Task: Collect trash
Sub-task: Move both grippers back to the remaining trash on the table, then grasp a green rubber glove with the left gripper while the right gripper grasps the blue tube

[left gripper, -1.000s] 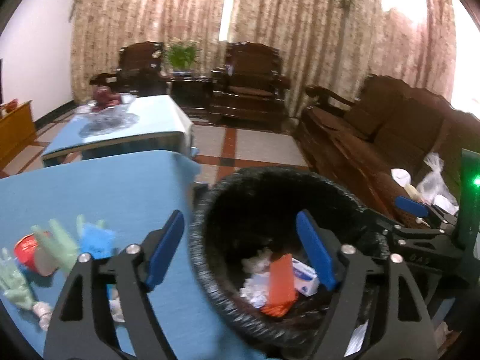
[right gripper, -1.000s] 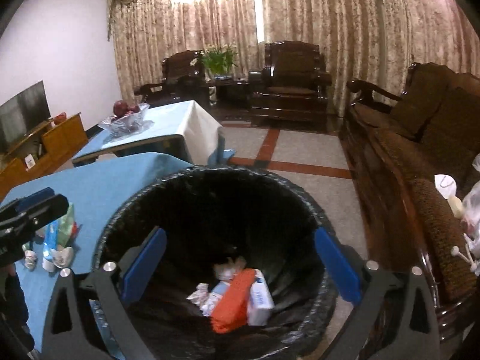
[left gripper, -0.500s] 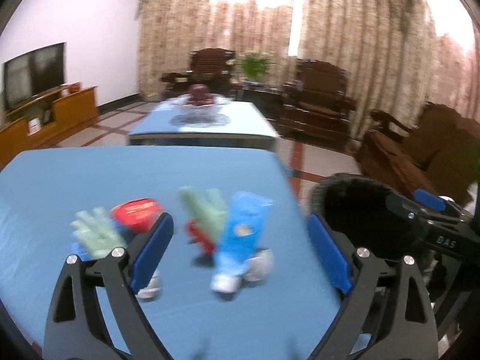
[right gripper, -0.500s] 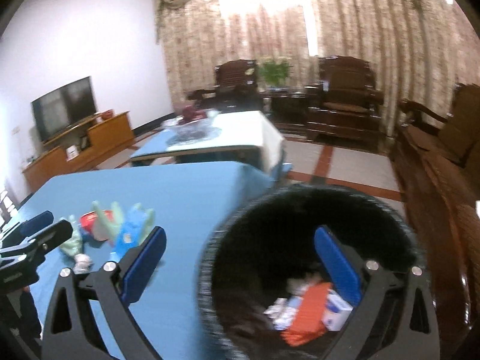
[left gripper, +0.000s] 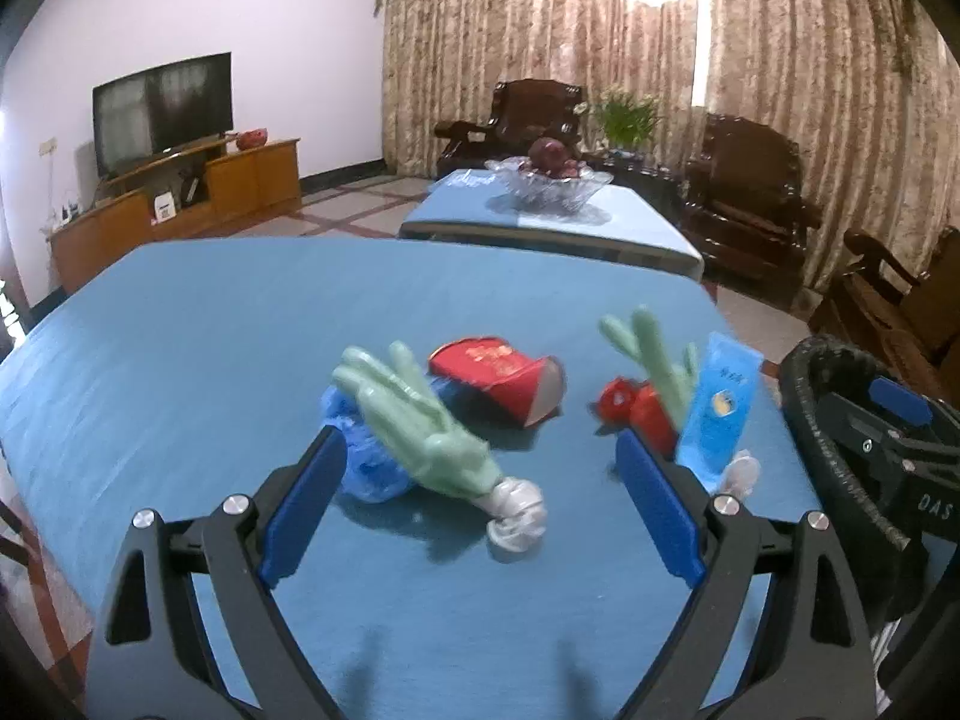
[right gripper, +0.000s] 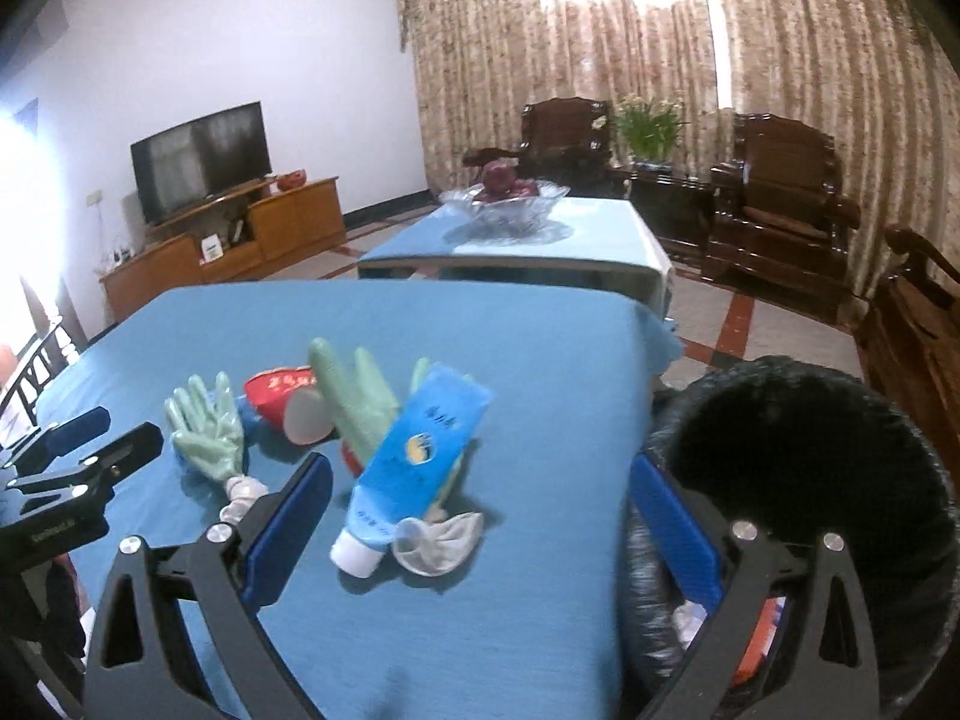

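Note:
Trash lies on the blue table (left gripper: 180, 348): a green glove (left gripper: 414, 420) over a blue bag (left gripper: 366, 456), a red paper cup (left gripper: 498, 375) on its side, a second green glove (left gripper: 651, 354), a small red item (left gripper: 636, 408) and a blue tube (left gripper: 720, 408). My left gripper (left gripper: 480, 498) is open and empty, just short of the first glove. In the right wrist view my right gripper (right gripper: 480, 516) is open and empty around the blue tube (right gripper: 414, 450), with the gloves (right gripper: 210, 426) to its left. The black-lined trash bin (right gripper: 798, 480) stands at the table's right edge.
A second blue-covered table (left gripper: 564, 216) with a glass fruit bowl (left gripper: 549, 180) stands behind. Dark wooden armchairs (left gripper: 750, 180) and a sofa (right gripper: 912, 324) line the right. A TV (left gripper: 162, 108) on a wooden cabinet sits at the left wall.
Both grippers have swung left, away from over the bin and toward the trash on the table. Both stayed open and empty.

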Demonstrator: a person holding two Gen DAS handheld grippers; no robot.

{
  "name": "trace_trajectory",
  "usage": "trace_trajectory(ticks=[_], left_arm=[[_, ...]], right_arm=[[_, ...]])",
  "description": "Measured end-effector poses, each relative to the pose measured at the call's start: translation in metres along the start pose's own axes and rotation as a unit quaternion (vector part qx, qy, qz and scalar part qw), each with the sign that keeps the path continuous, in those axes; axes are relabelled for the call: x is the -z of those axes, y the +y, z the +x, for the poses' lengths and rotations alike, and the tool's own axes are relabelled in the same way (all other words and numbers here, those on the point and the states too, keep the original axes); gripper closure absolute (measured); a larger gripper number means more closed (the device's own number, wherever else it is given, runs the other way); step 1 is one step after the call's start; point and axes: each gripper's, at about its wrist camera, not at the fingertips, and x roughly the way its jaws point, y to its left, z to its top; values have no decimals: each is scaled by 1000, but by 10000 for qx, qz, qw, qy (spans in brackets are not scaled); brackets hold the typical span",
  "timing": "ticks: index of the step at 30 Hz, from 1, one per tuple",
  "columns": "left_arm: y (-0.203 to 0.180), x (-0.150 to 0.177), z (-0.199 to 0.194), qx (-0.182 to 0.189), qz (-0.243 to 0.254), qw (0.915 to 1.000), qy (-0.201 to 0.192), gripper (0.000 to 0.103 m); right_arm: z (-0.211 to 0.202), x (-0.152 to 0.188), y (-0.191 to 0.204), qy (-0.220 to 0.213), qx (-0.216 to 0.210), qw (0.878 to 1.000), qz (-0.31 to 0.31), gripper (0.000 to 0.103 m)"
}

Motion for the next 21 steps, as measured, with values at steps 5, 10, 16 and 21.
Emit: trace_trajectory(ticks=[5,10,16,21], left_arm=[[11,2,17,-85,-93,9999,105,15],[19,-1,41,-150,-219,9994,227,18],[25,-2,65,-146,-372,9985,384,33],[19,0,70,-228,-354,9983,414,52]], right_arm=[[20,4,15,75,-11,9999,-140,6],[34,8,21,151,-1,9997,-188,6],[42,8,20,182,30,9995,-266,6],[50,7,20,229,13,9993,-300,6]])
